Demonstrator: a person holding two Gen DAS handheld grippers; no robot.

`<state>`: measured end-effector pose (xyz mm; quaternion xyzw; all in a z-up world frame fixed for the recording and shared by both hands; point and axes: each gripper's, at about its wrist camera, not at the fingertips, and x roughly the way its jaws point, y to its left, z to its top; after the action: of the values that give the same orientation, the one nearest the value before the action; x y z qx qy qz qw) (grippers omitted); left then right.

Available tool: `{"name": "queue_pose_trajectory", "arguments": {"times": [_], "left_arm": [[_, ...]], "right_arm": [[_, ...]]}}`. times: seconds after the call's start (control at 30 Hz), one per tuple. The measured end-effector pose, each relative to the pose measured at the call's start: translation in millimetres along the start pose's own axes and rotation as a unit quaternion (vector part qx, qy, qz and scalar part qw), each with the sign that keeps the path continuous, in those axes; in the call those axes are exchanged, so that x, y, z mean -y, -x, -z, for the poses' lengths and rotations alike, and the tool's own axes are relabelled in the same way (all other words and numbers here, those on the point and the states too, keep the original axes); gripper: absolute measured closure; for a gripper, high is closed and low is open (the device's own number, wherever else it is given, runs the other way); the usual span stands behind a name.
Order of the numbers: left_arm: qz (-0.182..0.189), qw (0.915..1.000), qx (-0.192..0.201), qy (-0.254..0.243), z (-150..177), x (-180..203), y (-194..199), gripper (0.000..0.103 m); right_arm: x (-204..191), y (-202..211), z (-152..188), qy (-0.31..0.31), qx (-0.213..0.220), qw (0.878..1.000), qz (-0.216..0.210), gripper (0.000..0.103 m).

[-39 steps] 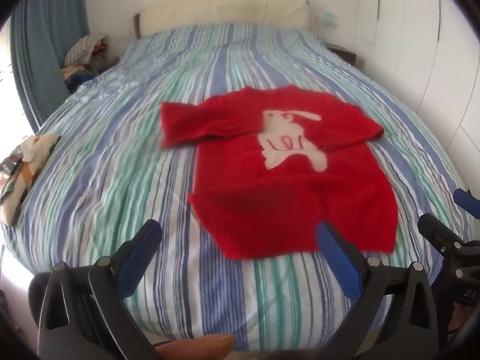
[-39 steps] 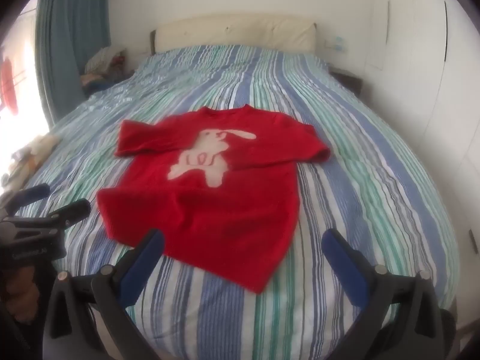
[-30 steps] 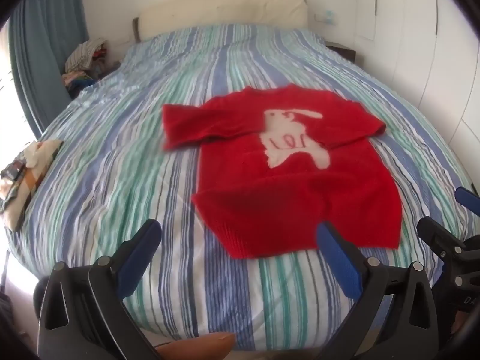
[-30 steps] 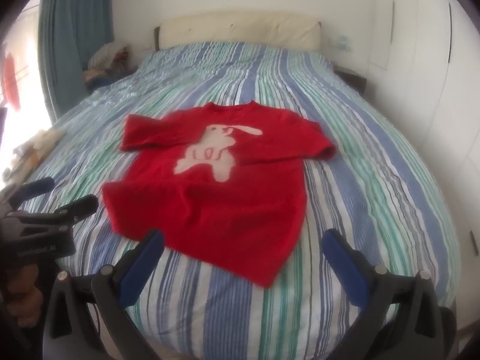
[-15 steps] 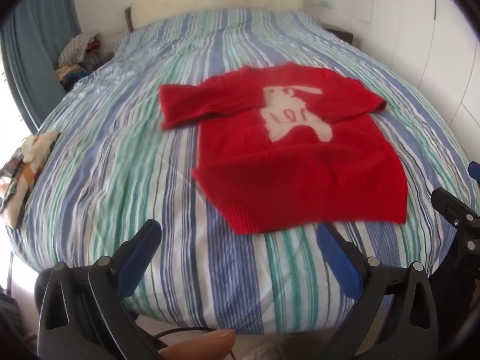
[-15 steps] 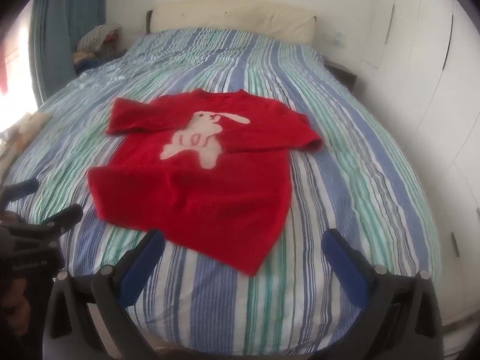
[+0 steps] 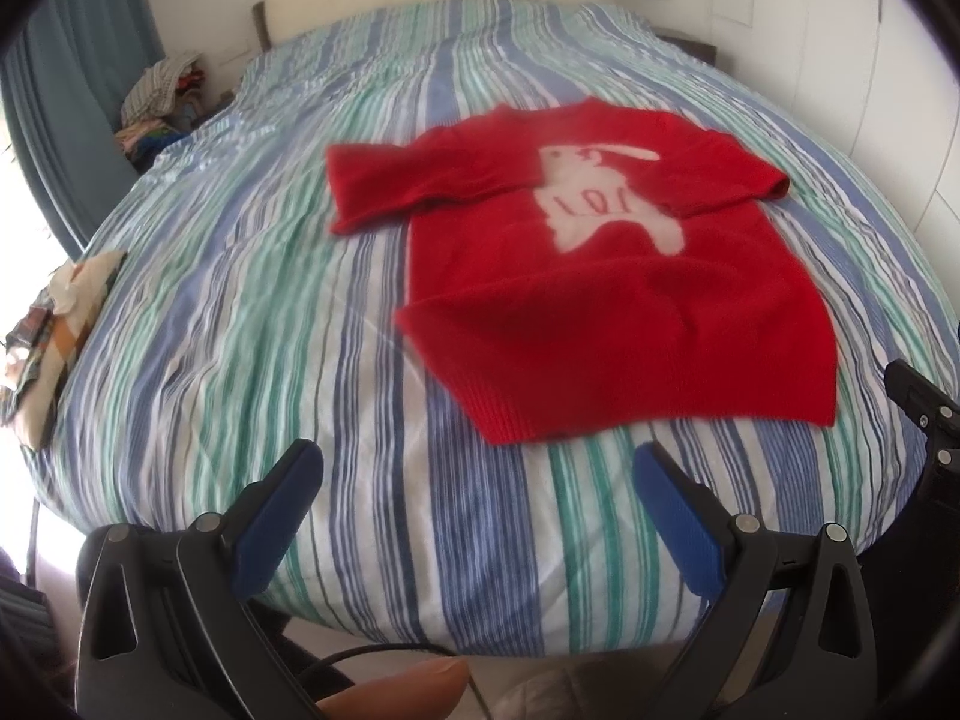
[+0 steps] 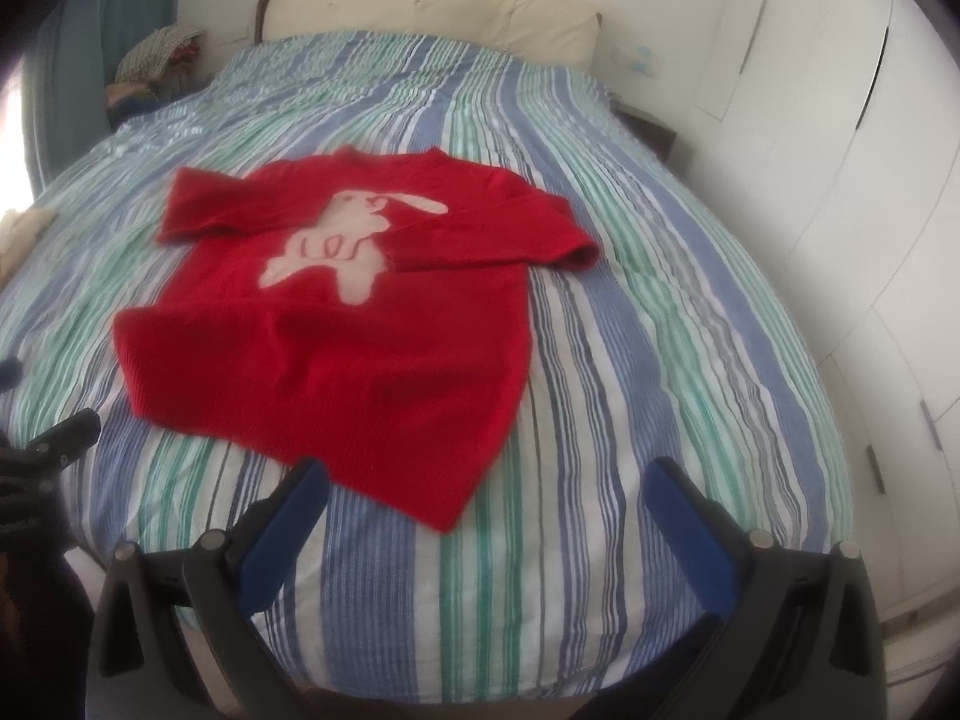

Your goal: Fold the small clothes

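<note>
Lying flat on the striped bed cover (image 7: 288, 324), the red sweater (image 7: 612, 324) fills the centre-right of the left wrist view and the centre-left of the right wrist view. Its front faces up and shows a pale rabbit motif (image 7: 606, 204). Both sleeves are folded inward across the chest, and the ribbed hem is the part nearest the cameras.

At the bottom of the left wrist view the left claw (image 7: 477, 510) is spread wide, its blue-padded fingers (image 7: 276, 516) hovering over the bed's near edge, apart from the sweater and gripping nothing. A fingertip of the person (image 7: 408, 690) shows at the bottom edge. The right claw (image 8: 486, 516) is likewise wide apart and empty at the bottom of its own view, with the sweater's nearest hem corner lying between its fingers in the picture.

A cream headboard (image 8: 432, 12) stands at the top of the frame. A heap of clothes (image 7: 162, 84) sits at the upper left beside a blue curtain (image 7: 66, 96), and a folded patterned cloth (image 7: 54, 324) rests on the bed's left edge. White cupboard doors (image 8: 840, 180) line the right side.
</note>
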<state>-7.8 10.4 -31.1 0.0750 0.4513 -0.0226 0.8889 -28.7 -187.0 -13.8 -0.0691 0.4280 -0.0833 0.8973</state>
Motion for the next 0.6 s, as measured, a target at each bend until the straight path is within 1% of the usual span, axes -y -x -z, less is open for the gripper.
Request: {"name": "queue_pose_trajectory", "arguments": {"times": [0.1, 0.2, 0.27, 0.33, 0.37, 0.43, 0.5, 0.6], "left_arm": [[0.001, 1.0, 0.009, 0.001, -5.3, -5.4, 8.5, 0.0], [0.006, 0.9991, 0.036, 0.02, -17.1, -24.0, 37.5, 0.0], [0.006, 0.9972, 0.065, 0.038, -25.8, -40.0, 64.9, 0.0], [0.003, 0.994, 0.097, 0.051, -32.8, -53.6, 93.0, 0.0], [0.0, 0.9925, 0.109, 0.055, -40.0, -59.0, 105.2, 0.0], [-0.001, 0.9891, 0.134, 0.062, -42.5, -67.2, 124.0, 0.0], [0.001, 0.9861, 0.151, 0.069, -41.2, -72.2, 133.3, 0.0], [0.007, 0.9851, 0.151, 0.082, -37.6, -73.7, 128.7, 0.0]], "right_arm": [[1.7, 3.1, -1.2, -0.002, 0.003, 1.0, -0.005, 0.0], [7.0, 16.2, -5.9, -0.009, 0.017, 1.0, -0.013, 0.0], [13.0, 32.0, -12.3, -0.009, 0.04, 0.999, -0.012, 0.0], [21.0, 53.1, -20.0, -0.008, 0.073, 0.997, -0.003, 0.0], [24.9, 63.2, -22.6, -0.009, 0.09, 0.996, 0.002, 0.0], [31.7, 80.6, -25.7, -0.014, 0.11, 0.994, 0.011, 0.0], [38.4, 91.4, -25.0, -0.031, 0.119, 0.992, 0.016, 0.0], [44.2, 95.9, -28.7, -0.053, 0.112, 0.992, 0.004, 0.0]]}}
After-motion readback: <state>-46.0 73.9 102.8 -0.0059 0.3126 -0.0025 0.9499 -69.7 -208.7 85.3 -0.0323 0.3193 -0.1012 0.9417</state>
